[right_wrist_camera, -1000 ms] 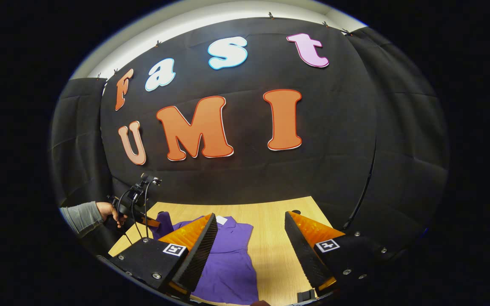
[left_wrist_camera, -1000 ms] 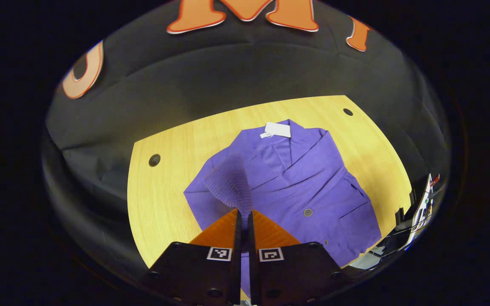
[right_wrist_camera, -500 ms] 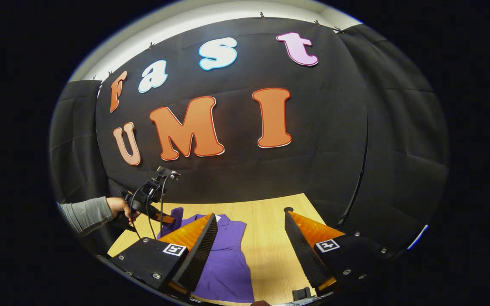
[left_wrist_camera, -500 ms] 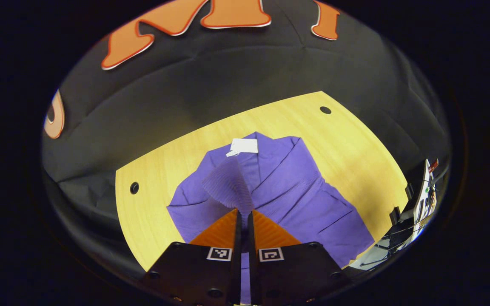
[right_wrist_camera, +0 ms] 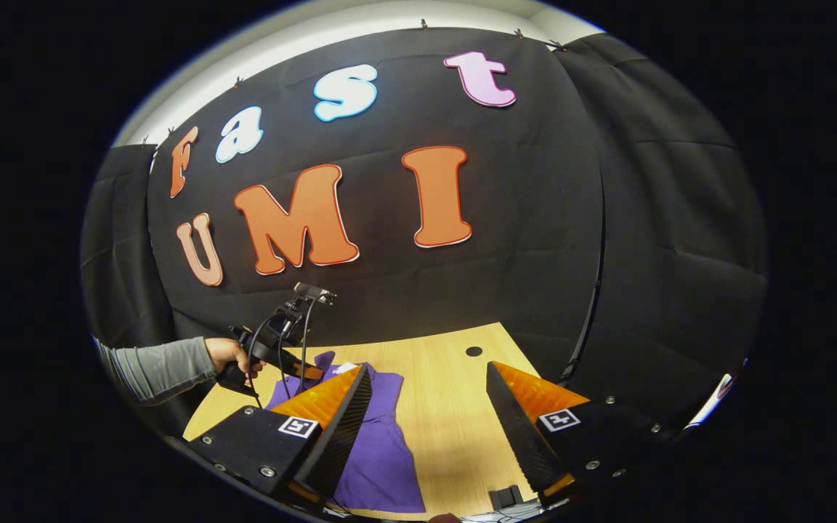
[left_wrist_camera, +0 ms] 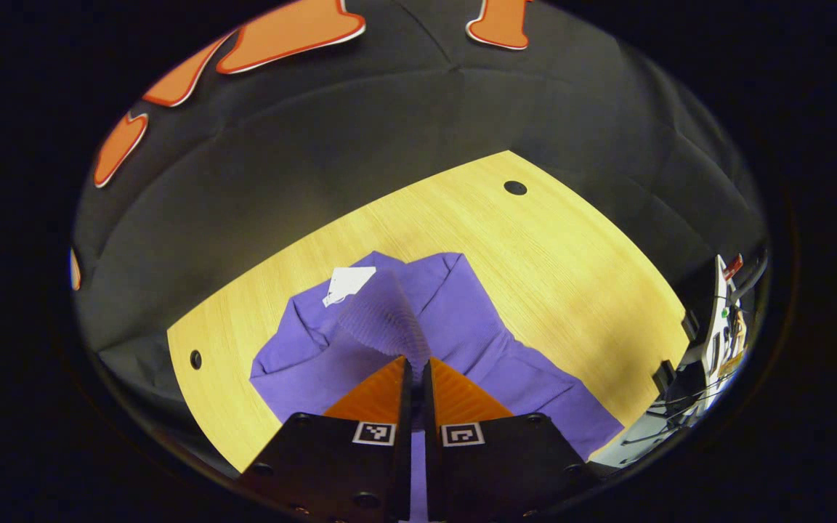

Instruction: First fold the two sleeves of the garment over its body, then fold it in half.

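Observation:
A purple garment [left_wrist_camera: 476,349] lies on the light wooden table [left_wrist_camera: 564,261], its collar with a white tag [left_wrist_camera: 346,282] toward the far side. My left gripper [left_wrist_camera: 414,363] is shut on the ribbed cuff of one sleeve [left_wrist_camera: 383,319], which stands lifted above the garment's body. In the right gripper view the garment [right_wrist_camera: 383,443] lies below, and my right gripper [right_wrist_camera: 429,374] hangs open above the table with nothing between its fingers. The left gripper [right_wrist_camera: 309,372] shows there too, held by a hand [right_wrist_camera: 226,354] in a grey sleeve.
The table has round holes [left_wrist_camera: 514,187] near its far corners. Black cloth walls close the booth behind and to the sides. Cables and equipment [left_wrist_camera: 716,334] stand off the table's right edge in the left gripper view.
My left gripper has carried the lifted sleeve cuff across the garment's body toward the collar, and the garment has slid left in its view. The right gripper stayed open, drifting slightly.

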Available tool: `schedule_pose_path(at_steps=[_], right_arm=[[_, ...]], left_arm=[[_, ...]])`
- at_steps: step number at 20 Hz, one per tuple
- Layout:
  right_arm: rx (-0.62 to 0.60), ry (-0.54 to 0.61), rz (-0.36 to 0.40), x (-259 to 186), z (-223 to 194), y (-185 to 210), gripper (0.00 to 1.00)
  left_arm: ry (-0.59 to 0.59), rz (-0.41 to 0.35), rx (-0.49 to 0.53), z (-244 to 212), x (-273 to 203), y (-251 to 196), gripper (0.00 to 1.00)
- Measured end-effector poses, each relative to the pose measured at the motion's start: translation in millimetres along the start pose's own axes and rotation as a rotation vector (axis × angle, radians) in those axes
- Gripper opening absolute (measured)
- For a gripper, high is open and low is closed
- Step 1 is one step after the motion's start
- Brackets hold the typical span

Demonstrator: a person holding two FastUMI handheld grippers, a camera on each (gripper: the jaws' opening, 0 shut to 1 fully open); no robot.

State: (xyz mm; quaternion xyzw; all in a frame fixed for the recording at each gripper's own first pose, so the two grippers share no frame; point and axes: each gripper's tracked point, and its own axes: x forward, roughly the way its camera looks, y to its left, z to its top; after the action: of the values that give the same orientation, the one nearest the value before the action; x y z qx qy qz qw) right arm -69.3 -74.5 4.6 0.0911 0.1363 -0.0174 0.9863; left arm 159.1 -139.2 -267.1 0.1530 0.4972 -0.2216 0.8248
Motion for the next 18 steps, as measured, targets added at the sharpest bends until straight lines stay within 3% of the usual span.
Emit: schedule_pose_path(at_steps=[6,7,10,13,18], right_arm=[[0.019,0.017,-0.017,1.5,-6.4,-12.6,0.94],[0.022,0.017,-0.016,2.2,-6.7,-13.5,0.94],[0.024,0.017,-0.001,5.8,-6.8,-10.2,0.94],[0.017,0.025,0.026,11.5,-10.1,-1.9,0.94],[-0.004,0.052,0.098,21.9,-21.5,20.4,0.94]], left_arm=[[-0.07,-0.065,0.005,14.2,6.7,-38.2,0.23],[-0.086,-0.071,0.014,15.2,2.3,-41.3,0.32],[-0.14,-0.083,0.024,18.4,-16.5,-46.0,0.46],[-0.225,-0.057,0.025,19.3,-47.7,-39.3,0.75],[-0.435,0.059,0.001,15.6,-127.4,-12.7,0.9]])
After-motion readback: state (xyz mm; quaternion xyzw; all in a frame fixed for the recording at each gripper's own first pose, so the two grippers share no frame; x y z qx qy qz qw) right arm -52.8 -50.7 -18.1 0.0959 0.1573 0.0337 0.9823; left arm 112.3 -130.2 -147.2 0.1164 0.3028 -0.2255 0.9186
